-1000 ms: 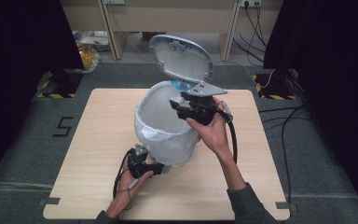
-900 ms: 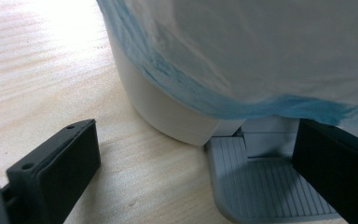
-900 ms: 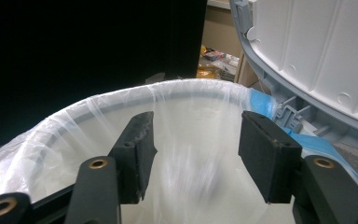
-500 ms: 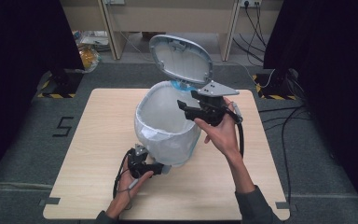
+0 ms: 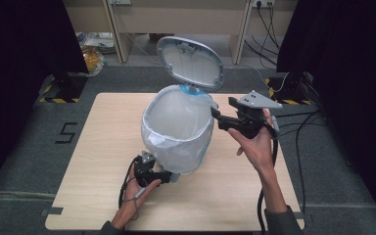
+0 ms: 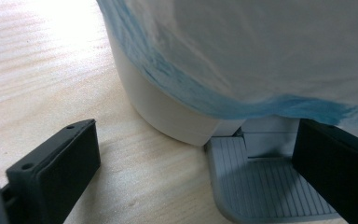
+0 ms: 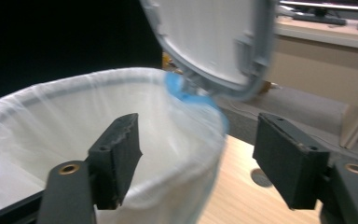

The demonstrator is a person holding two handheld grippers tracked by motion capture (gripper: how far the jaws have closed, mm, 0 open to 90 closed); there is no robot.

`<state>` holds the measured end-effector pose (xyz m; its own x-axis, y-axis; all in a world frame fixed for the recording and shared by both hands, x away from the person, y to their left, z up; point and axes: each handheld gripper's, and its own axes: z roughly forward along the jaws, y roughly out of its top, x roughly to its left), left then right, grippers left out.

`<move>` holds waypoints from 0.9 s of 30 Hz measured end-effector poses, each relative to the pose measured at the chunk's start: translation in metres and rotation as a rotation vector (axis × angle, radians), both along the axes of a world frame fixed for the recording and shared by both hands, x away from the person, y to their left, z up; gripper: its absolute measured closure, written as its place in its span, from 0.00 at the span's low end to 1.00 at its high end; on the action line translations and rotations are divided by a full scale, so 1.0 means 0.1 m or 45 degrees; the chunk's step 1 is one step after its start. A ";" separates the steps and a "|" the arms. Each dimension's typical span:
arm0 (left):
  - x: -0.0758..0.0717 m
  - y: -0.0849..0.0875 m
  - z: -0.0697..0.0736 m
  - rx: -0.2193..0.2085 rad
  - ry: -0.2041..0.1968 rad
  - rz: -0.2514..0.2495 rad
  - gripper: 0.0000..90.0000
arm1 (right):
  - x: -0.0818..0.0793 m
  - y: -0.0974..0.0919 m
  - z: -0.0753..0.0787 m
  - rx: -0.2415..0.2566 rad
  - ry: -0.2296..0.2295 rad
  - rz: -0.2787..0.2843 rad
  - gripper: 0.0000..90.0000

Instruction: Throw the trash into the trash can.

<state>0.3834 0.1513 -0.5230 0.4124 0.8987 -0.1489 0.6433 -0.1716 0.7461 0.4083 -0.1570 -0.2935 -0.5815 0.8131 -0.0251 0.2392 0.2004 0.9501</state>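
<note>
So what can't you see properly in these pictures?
- Bottom of the bin: high view, the white bag lining it hides what lies inside.
- Pedal: left gripper view, its right part sits behind a black finger, and the frame edge cuts it.
- Bin's lid: right gripper view, blurred and cut off at the top.
- Things on the floor beyond the table: high view, too small.

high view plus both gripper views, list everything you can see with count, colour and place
pedal bin: 1, white, table centre
bin liner: 1, white with blue edge, folded over the bin's rim
lid: 1, grey, raised at the back
pedal: 1, grey ribbed, bin's foot
table: 1, light wood
cables: several, black, floor behind
left gripper: 1, black, open, at the pedal
right gripper: 1, black, jaws just been opening, nothing between them, beside the bin's rim
</note>
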 end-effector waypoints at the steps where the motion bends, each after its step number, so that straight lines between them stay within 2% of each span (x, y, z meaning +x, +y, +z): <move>1: 0.00 0.00 0.00 0.001 0.001 -0.001 0.00 | -0.01 -0.04 -0.01 -0.002 0.002 -0.010 0.31; 11: 0.00 0.00 0.00 -0.003 -0.002 0.000 0.00 | -0.07 -0.37 -0.19 0.002 0.033 -0.086 0.28; 27: 0.00 0.00 0.00 -0.004 -0.004 0.001 0.00 | -0.16 -0.62 -0.51 -0.015 0.068 -0.158 0.25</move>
